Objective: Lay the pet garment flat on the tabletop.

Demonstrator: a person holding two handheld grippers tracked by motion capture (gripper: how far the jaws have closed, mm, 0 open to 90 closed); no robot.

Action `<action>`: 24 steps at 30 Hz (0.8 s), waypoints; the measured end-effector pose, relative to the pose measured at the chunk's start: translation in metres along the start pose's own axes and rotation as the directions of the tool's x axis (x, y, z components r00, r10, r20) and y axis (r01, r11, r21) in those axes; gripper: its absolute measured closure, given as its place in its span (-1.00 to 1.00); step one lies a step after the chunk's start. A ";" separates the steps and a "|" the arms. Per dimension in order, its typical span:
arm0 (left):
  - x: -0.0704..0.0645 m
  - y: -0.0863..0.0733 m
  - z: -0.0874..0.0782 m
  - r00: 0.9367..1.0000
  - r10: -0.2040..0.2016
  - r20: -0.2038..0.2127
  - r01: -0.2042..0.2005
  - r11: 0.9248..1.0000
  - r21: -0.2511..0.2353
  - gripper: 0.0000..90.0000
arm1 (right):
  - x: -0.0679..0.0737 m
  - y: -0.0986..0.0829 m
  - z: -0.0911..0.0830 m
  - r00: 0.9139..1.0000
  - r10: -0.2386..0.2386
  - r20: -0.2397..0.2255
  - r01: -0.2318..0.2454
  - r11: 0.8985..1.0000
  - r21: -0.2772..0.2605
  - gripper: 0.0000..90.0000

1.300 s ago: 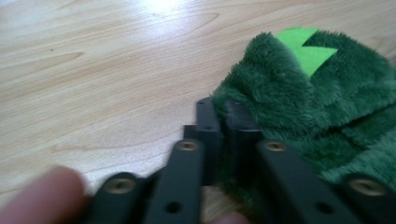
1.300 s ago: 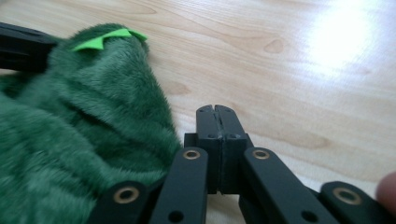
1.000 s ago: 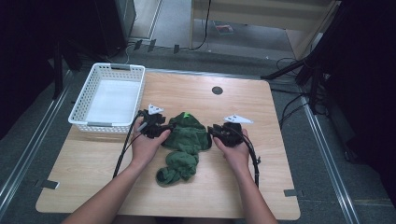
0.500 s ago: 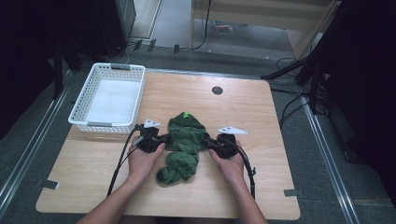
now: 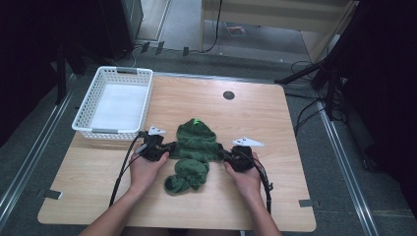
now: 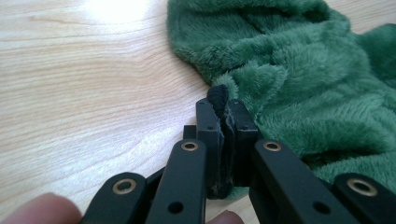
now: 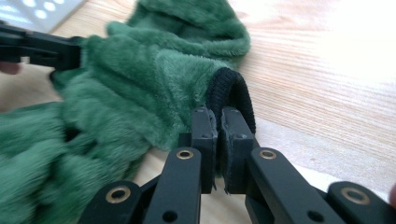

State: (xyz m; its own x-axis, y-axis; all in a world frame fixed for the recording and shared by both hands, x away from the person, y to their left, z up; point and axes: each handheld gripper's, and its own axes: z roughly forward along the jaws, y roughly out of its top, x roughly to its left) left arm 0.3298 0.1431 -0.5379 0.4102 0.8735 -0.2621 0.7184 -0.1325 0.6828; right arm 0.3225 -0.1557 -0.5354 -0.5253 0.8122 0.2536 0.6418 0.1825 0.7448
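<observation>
A green fleece garment [image 5: 195, 145] lies rumpled in the middle of the wooden table [image 5: 275, 118], its hood pointing away from me. My left gripper [image 5: 172, 146] is at its left side, shut on a black sleeve cuff [image 6: 218, 95]; the closed jaws pinch the cuff edge [image 6: 223, 109]. On the garment's other side my right gripper [image 5: 222, 153] is shut on the other black cuff [image 7: 233, 88], which folds over the jaw tips [image 7: 218, 116]. The left gripper [image 7: 42, 49] also appears far off in the right gripper view.
A white plastic basket [image 5: 113, 130] stands at the table's left rear, just beyond my left hand. A dark round hole [image 5: 228, 95] sits in the tabletop at the far middle. Cables trail from both grippers toward the near edge.
Both hands have drawn back toward the near edge and a little lower, carrying the cuffs with them. The garment's sides have stretched outward slightly.
</observation>
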 end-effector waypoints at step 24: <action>-0.026 0.009 0.020 0.995 0.093 -0.026 -0.094 0.994 -0.055 0.78 | 0.023 0.026 0.041 0.997 -0.071 0.040 0.072 0.997 -0.017 0.69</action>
State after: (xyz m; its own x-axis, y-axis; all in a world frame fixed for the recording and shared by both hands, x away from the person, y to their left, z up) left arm 0.3370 0.1096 -0.5384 0.4601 0.8695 -0.1796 0.6447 -0.1881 0.7409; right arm 0.3500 -0.1094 -0.5353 -0.5467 0.8189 0.1747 0.5926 0.2309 0.7717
